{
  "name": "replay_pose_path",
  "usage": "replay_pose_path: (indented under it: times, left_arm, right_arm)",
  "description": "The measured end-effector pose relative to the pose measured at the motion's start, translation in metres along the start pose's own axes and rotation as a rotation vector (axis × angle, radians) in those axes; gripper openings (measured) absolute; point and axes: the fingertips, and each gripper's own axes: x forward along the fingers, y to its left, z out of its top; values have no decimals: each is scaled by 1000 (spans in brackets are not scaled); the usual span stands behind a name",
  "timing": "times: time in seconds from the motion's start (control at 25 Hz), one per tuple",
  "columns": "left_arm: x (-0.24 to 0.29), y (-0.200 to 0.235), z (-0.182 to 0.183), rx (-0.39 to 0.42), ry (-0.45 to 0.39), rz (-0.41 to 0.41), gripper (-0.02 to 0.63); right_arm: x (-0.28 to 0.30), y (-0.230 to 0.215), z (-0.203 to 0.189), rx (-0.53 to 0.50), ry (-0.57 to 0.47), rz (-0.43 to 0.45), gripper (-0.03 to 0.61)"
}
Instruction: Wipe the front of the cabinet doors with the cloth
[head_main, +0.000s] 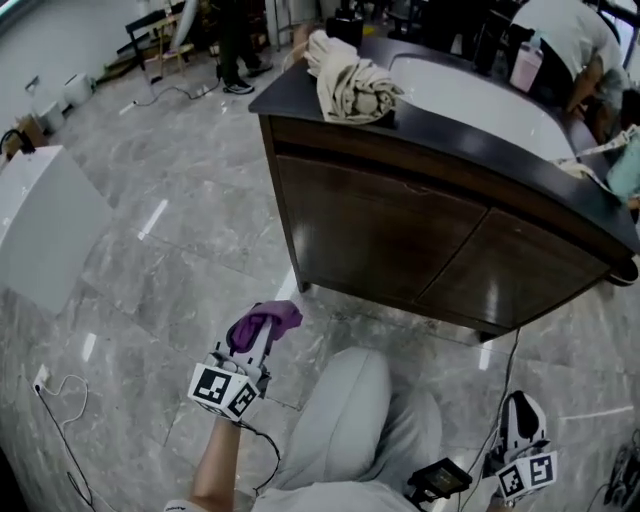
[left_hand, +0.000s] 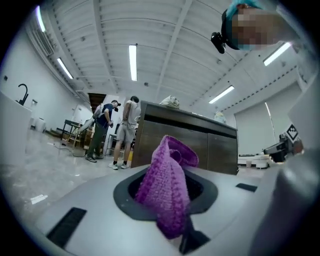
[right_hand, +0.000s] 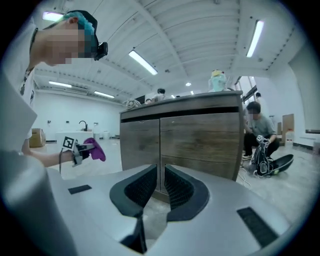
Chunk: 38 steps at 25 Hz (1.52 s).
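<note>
Left gripper (head_main: 258, 338) clamps purple cloth (head_main: 272, 318); beige towel (head_main: 350, 80) tops cabinet (head_main: 400, 235).

Glossy grey marble floor (head_main: 200, 250), strip-lit ceiling (left_hand: 132, 60)

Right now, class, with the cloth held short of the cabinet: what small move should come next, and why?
Probably carry the left hand-held gripper forward to the left door. It is shut on the cloth, but bare floor lies between cloth and door, so no wiping can start until the cloth touches the wood.
</note>
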Motion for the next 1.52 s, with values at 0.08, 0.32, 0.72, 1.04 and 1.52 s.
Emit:
replay_pose_path:
  times: [0.08,0.32,0.72,1.04,1.52]
  left_arm:
    - [-7,-11,15,-34,-7,-14,88]
    - [20,-65,74,40,20,-149,88]
    - [14,-96,113,-163,174,-85,91]
    - [-6,-164,213,-175,265,-83,91]
    - [7,-298,471,-164,242,-141,91]
  right_arm:
    - [-10,-14,-13,8,8,-14,60]
    - [25,-27,38,12,1,156,60]
    - [54,-3,55,82,175,241,60]
    - [-5,19,169,68,236,273,55]
    - [-127,-25,447,104,87,273,46]
